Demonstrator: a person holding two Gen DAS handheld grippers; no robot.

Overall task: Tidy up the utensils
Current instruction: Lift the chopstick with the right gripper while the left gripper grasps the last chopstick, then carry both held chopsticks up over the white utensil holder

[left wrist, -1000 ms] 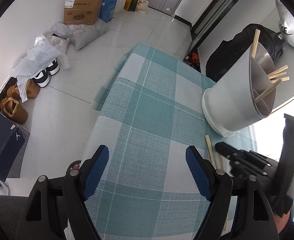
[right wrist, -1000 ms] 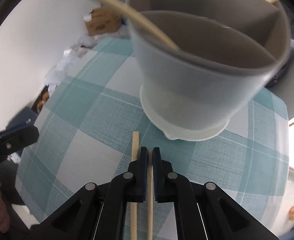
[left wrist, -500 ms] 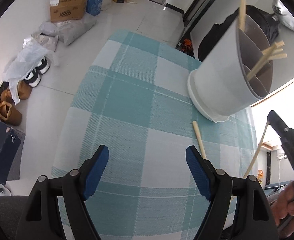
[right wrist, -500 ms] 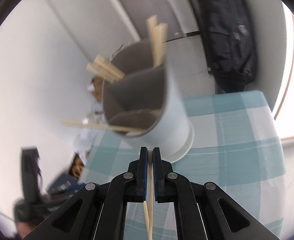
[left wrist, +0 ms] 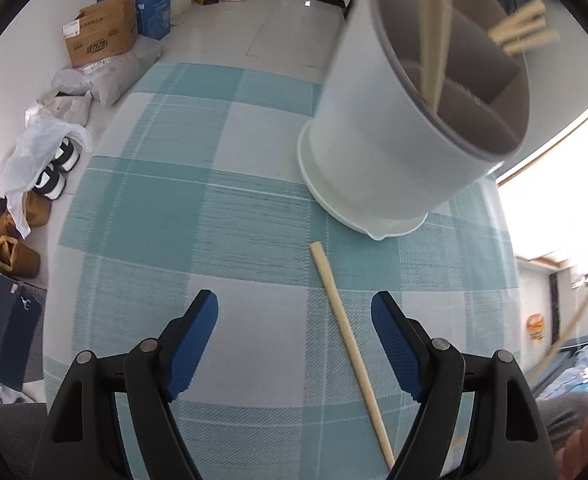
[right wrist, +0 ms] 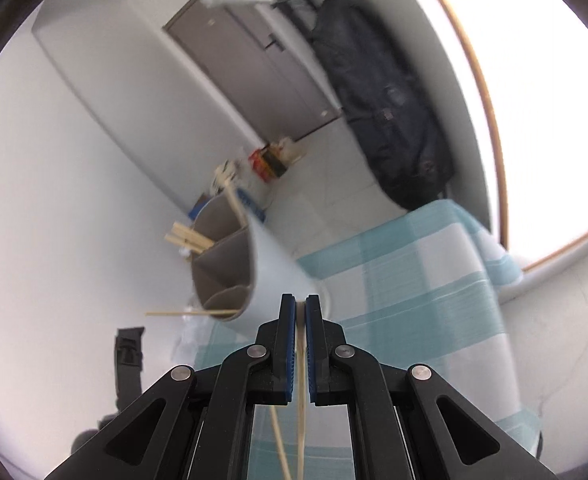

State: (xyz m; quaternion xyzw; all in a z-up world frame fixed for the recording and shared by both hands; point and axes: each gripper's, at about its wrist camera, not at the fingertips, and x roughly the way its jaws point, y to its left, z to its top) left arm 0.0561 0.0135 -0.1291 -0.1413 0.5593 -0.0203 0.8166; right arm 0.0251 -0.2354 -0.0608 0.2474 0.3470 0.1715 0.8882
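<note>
- The left gripper [left wrist: 294, 336] hovers above the counter [left wrist: 197, 216], which is covered in a teal and white checked cloth; its jaws stand wide apart and hold nothing.
- One wooden chopstick [left wrist: 350, 350] lies flat on the cloth between the blue pads, nearer the right one, running from 12 o'clock toward 5 o'clock.
- A white utensil holder [left wrist: 378, 128] with grey dividers stands at 1 o'clock, just beyond the chopstick's far tip, with more chopsticks [left wrist: 522, 34] leaning inside.
- The right gripper [right wrist: 300, 344] has its jaws pinched on a second chopstick [right wrist: 301, 420], lifted off the counter, the holder at 11 o'clock ahead of it.
</note>
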